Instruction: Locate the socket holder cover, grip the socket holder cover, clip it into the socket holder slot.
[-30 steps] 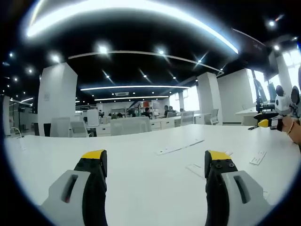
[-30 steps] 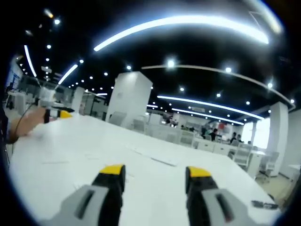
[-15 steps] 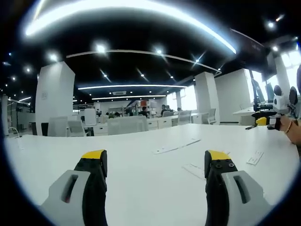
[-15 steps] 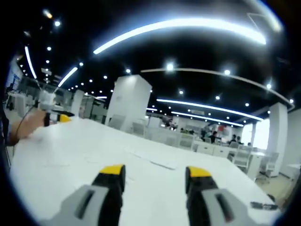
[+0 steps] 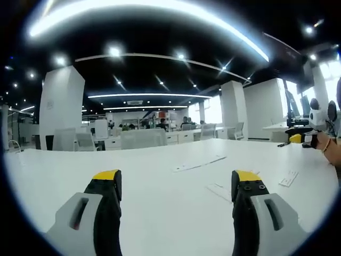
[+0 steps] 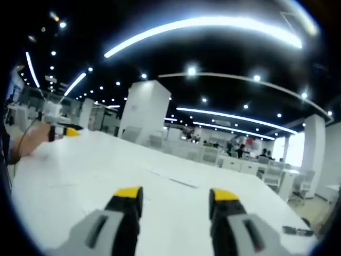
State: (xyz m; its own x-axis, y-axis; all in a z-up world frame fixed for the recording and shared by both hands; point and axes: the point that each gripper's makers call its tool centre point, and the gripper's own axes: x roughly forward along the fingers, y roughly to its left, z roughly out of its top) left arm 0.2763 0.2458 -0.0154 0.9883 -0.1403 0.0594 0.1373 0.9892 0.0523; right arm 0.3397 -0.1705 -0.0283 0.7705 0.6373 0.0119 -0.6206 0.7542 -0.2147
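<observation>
Both hand-held grippers, left (image 5: 174,184) and right (image 6: 172,196), jaws apart and empty as before, above the white table (image 5: 160,197).

From my left gripper view, the flat white pieces (image 5: 198,164) on the white table (image 5: 160,213) are too small and pale for me to tell a cover from a holder. The right gripper (image 5: 301,138) is cut by the edge, its jaws unreadable. In my right gripper view, the left gripper (image 6: 65,131) is tiny, and a dark object (image 6: 297,230) sits half-lost at the rim.
</observation>
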